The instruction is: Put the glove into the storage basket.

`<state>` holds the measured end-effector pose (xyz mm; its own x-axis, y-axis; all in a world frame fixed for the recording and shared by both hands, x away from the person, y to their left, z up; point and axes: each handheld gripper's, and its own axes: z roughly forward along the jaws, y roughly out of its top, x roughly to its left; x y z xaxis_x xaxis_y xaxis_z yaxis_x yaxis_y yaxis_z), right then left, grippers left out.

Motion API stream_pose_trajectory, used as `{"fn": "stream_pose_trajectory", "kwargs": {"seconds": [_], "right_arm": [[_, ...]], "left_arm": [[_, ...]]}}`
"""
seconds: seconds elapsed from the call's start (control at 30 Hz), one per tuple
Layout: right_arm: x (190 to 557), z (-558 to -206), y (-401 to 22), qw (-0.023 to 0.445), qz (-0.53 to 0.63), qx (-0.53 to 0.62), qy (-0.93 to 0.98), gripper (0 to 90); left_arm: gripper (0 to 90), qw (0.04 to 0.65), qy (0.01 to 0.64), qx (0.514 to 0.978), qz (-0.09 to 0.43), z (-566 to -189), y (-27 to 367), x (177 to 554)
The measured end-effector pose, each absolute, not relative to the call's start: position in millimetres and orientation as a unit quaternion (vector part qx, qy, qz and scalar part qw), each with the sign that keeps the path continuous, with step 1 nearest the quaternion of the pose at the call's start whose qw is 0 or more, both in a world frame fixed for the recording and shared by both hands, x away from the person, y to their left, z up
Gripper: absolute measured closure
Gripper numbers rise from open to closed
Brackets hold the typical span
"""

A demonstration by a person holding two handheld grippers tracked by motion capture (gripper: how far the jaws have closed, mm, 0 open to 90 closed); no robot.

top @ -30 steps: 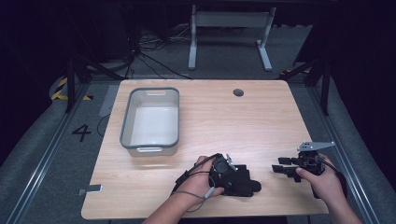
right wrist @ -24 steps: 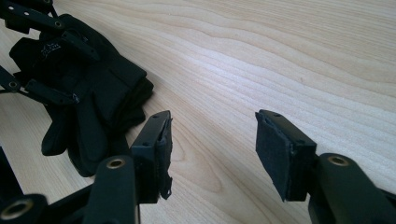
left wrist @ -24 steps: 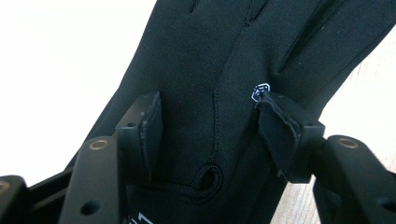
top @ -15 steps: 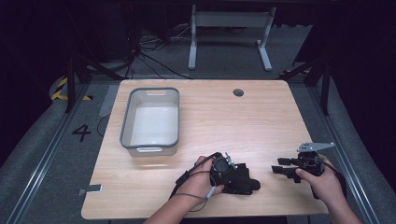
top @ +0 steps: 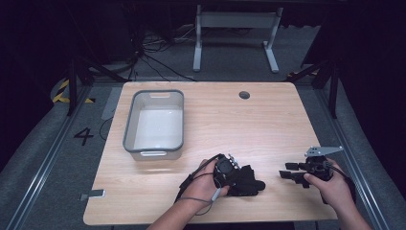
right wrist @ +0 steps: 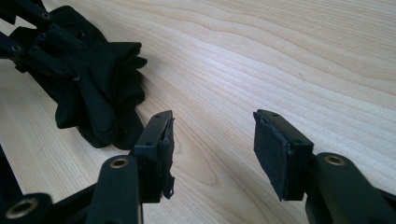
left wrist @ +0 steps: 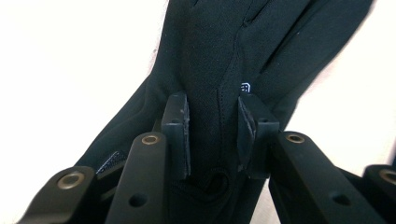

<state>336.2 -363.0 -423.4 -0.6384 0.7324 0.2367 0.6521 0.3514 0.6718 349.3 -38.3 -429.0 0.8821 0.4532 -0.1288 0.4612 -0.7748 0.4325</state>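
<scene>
Two grippers work near the table's (top: 287, 120) front edge in the high view: the left gripper (top: 239, 178) lies on a black glove (top: 249, 182), right gripper (top: 287, 173) just beside. Left gripper view: jaws, just closing, pinch the glove's (left wrist: 219, 70) fabric. Right gripper view: jaws spread, empty, glove (right wrist: 93, 88) nearby.

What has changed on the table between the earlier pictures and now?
The left tongs have just been closing around the black glove, with its fabric between the pads; whether they already press on it is unclear. The left hand barely shifted. The right tongs stayed open above bare wood, and the grey bin and table stayed as they were.
</scene>
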Motion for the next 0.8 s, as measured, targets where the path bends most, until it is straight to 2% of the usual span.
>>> {"fn": "stream_pose_trajectory", "kwargs": {"seconds": [0.8], "right_arm": [[336.0,-426.8,-363.7,0.051,0.378,0.422,0.822,48.7]], "left_arm": [[68.3,0.254,0.249,0.934,-0.008,-386.4,-18.8,339.3]]}}
